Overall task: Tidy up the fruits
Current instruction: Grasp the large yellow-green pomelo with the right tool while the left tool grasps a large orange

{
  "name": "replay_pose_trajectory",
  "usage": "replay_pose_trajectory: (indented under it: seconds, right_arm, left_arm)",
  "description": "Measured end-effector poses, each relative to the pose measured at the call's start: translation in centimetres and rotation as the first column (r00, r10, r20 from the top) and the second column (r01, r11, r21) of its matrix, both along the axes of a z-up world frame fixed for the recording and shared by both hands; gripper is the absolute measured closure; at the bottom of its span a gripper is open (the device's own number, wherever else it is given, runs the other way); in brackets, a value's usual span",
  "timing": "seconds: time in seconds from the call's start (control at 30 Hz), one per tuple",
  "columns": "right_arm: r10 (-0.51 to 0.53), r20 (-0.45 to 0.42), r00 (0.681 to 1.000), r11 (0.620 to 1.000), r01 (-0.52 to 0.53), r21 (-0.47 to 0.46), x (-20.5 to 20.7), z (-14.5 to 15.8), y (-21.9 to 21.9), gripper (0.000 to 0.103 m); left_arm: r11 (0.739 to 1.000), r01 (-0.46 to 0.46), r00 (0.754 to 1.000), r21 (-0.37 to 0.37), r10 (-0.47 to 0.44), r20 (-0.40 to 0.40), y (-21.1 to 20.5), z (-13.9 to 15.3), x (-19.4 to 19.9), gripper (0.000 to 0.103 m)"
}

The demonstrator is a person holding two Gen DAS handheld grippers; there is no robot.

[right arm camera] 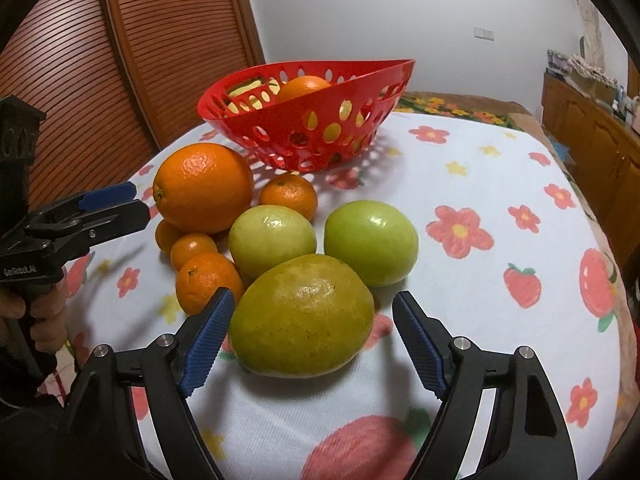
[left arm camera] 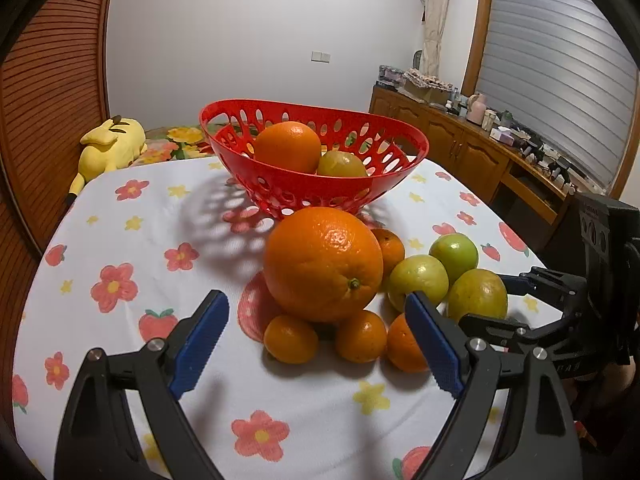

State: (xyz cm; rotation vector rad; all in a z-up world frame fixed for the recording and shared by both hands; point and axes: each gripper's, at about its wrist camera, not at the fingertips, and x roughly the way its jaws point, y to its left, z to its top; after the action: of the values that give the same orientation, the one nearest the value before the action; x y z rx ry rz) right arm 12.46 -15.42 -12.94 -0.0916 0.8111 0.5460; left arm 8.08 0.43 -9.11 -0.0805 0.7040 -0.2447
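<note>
A red perforated basket [left arm camera: 394, 148] [right arm camera: 320, 92] stands at the back of the table and holds an orange [left arm camera: 288, 146] and a yellow-green fruit [left arm camera: 342, 165]. In front lie a big orange [left arm camera: 322, 264] [right arm camera: 202, 186], several small mandarins [left arm camera: 290, 338] [right arm camera: 208, 280], two green fruits [left arm camera: 418, 280] [right arm camera: 370, 242] and a larger yellow-green fruit [left arm camera: 478, 294] [right arm camera: 304, 316]. My left gripper [left arm camera: 320, 340] [right arm camera: 120, 200] is open before the big orange. My right gripper [right arm camera: 312, 336] [left arm camera: 496, 300] is open, its jaws on either side of the larger yellow-green fruit, apart from it.
The table wears a white cloth [left arm camera: 132, 240] [right arm camera: 500, 184] printed with flowers and strawberries. A yellow plush toy [left arm camera: 110, 146] lies beyond its far left corner. A wooden louvred door [right arm camera: 120, 60] is on the left, a cluttered wooden sideboard [left arm camera: 480, 148] on the right.
</note>
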Motion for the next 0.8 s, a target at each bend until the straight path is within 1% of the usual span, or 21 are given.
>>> replay_pose_trajectory:
  seconds: [0.1, 0.13, 0.27, 0.43, 0.67, 0.8]
  right_arm:
    - [0.019, -0.02, 1.0, 1.0, -0.018, 0.017, -0.1, -0.3, 0.2, 0.027]
    - [0.029, -0.024, 0.999, 0.999, -0.029, 0.026, -0.1, -0.3, 0.3, 0.032]
    - [0.032, -0.014, 0.999, 0.999, -0.032, 0.014, -0.3, -0.2, 0.5, 0.032]
    - [0.013, 0.009, 1.0, 1.0, -0.013, 0.005, -0.3, 0.0, -0.1, 0.032]
    - [0.014, 0.008, 1.0, 1.0, -0.014, 0.017, -0.3, -0.3, -0.4, 0.032]
    - [0.002, 0.006, 1.0, 0.999, -0.002, 0.045, -0.4, -0.4, -0.8, 0.032]
  left_arm:
    - [1.0, 0.0, 1.0, 0.001, 0.0, 0.0, 0.0, 0.0, 0.1, 0.013]
    - [1.0, -0.002, 1.0, 0.003, 0.002, 0.0, 0.0, 0.0, 0.2, 0.013]
    - [1.0, -0.003, 1.0, 0.007, 0.003, -0.002, -0.2, 0.1, 0.7, 0.013]
    - [1.0, 0.009, 1.0, 0.025, -0.009, -0.003, -0.7, 0.2, 1.5, 0.013]
    - [0.999, 0.028, 0.999, 0.036, -0.027, -0.023, -1.4, 0.4, 3.0, 0.013]
    - [0.998, 0.04, 0.998, 0.051, -0.038, -0.04, -1.9, 0.2, 3.6, 0.013]
